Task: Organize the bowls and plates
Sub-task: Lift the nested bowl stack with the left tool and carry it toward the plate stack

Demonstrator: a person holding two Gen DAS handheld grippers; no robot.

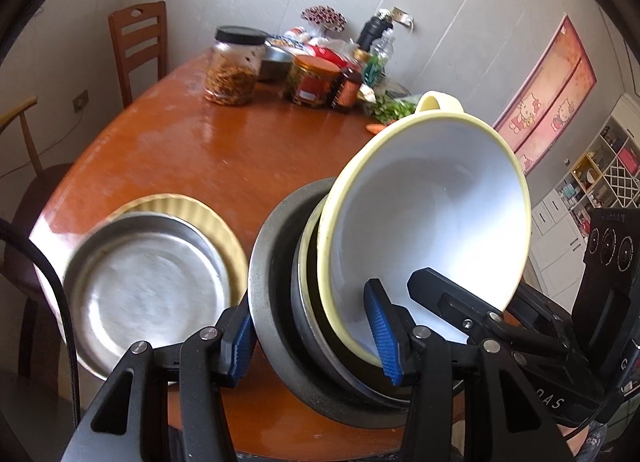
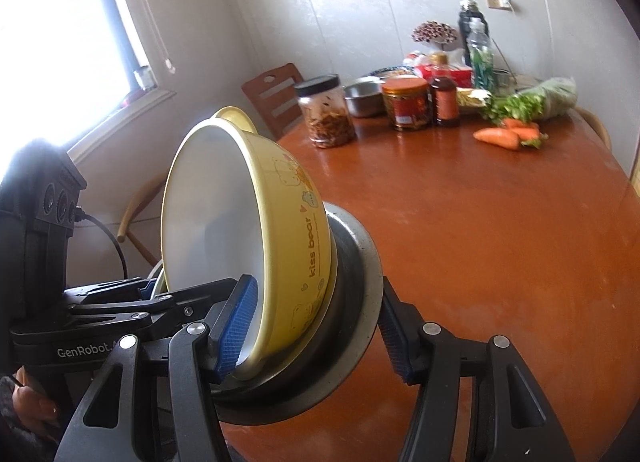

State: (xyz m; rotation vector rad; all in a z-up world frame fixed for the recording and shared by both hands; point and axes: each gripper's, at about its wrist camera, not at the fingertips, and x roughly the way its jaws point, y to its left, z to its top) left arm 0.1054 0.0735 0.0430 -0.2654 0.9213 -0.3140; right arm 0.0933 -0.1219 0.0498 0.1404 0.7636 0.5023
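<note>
Gleaming brown table [image 2: 500, 230] carries jars [image 2: 330, 112], carrots [image 2: 508, 136]; window [image 2: 60, 42] beyond.

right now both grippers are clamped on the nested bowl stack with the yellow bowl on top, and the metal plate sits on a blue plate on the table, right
Not quite: the plate underneath is pale yellow with a fluted rim, not blue. The left wrist view shows the metal plate resting on that yellow plate on the table. The rest holds: the left gripper and right gripper both clamp the stack, yellow bowl nested in the grey metal bowl.
</note>
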